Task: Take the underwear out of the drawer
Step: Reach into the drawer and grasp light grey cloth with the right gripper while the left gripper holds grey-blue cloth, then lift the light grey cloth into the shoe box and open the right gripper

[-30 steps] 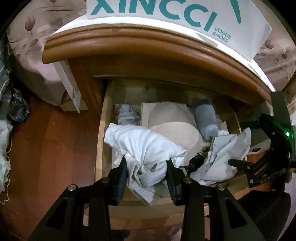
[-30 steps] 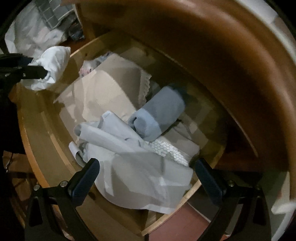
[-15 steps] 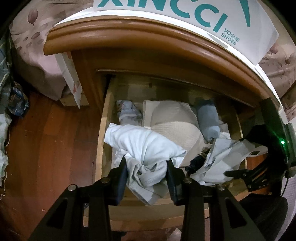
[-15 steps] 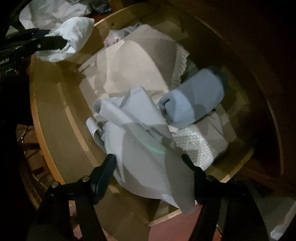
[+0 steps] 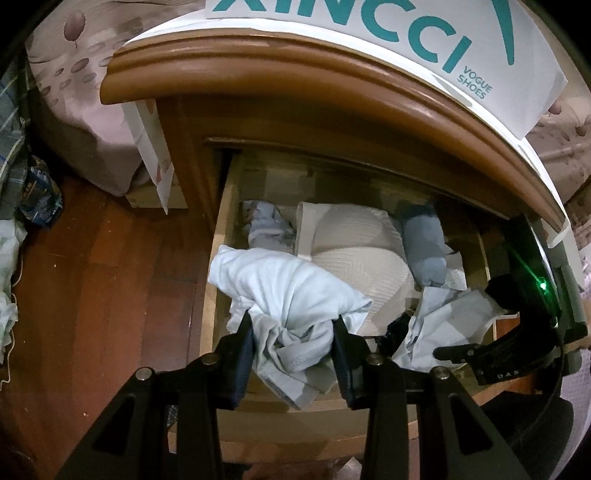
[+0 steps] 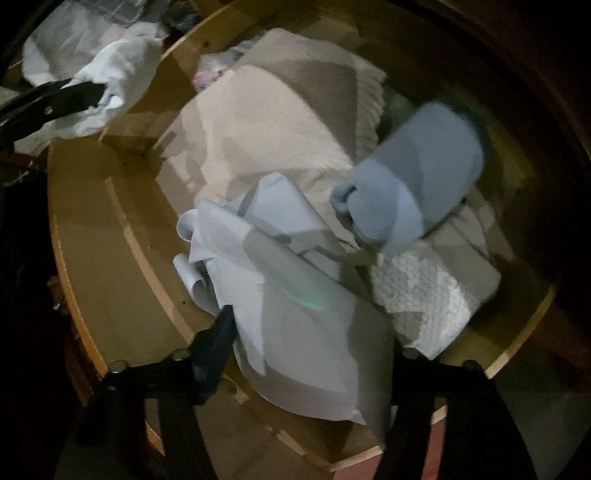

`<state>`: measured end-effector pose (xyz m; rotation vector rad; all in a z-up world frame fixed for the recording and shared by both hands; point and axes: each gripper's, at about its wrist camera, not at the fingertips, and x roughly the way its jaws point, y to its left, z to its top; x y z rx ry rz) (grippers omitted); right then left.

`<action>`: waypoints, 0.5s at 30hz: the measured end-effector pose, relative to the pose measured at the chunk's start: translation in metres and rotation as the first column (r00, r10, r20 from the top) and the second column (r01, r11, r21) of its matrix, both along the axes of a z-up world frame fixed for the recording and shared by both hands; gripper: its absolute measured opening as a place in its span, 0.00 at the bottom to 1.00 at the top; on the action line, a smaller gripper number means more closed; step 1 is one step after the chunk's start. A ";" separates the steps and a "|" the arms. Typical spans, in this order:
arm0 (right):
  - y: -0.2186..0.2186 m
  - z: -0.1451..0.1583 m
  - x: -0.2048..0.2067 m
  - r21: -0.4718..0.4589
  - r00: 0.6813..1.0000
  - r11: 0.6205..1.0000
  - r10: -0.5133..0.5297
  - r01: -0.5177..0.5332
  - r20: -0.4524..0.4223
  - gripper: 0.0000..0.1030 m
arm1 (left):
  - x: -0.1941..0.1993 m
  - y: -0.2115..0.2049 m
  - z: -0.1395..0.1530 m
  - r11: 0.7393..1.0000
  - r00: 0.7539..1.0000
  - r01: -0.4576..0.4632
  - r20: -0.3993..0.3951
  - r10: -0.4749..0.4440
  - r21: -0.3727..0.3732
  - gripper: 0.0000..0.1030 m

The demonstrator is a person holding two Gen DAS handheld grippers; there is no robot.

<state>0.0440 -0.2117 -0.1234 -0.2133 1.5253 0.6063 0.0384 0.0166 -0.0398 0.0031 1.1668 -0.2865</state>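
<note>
The wooden drawer (image 5: 216, 236) stands open with folded clothes in it. My left gripper (image 5: 293, 338) is shut on a bunched white pair of underwear (image 5: 280, 284), held above the drawer's front left corner; it also shows in the right wrist view (image 6: 114, 77). My right gripper (image 6: 310, 332) is closed around a pale grey-blue garment (image 6: 295, 295) at the drawer's front right, seen too in the left wrist view (image 5: 443, 321). A rolled grey-blue piece (image 6: 410, 184) and a beige folded piece (image 5: 358, 251) lie in the drawer.
The nightstand's curved wooden top (image 5: 332, 85) overhangs the drawer, with a white XINCCI shoe bag (image 5: 406, 33) on it. Red-brown wood floor (image 5: 103, 295) lies to the left, with bedding (image 5: 74, 110) and clutter beyond. A white lace piece (image 6: 421, 291) lies at the drawer's right.
My right gripper has closed in from wide open onto the pale grey-blue garment and moved nearer to it. My left gripper still holds the white underwear, slightly farther back from the drawer.
</note>
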 end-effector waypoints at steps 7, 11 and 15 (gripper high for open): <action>0.002 0.001 -0.002 -0.094 0.998 0.995 -0.041 0.044 0.037 0.29 | 0.002 0.003 0.001 1.000 1.000 -0.019 -0.002 0.019 -0.006 0.37; 0.009 0.012 -0.013 -0.143 0.994 0.989 -0.032 0.047 0.103 0.17 | 0.003 0.005 0.001 0.999 0.999 -0.034 -0.003 0.034 -0.009 0.37; 0.008 0.029 -0.025 -0.149 0.980 0.984 -0.068 0.096 0.187 0.14 | 0.003 0.008 0.004 0.999 0.999 -0.050 0.018 0.050 -0.001 0.37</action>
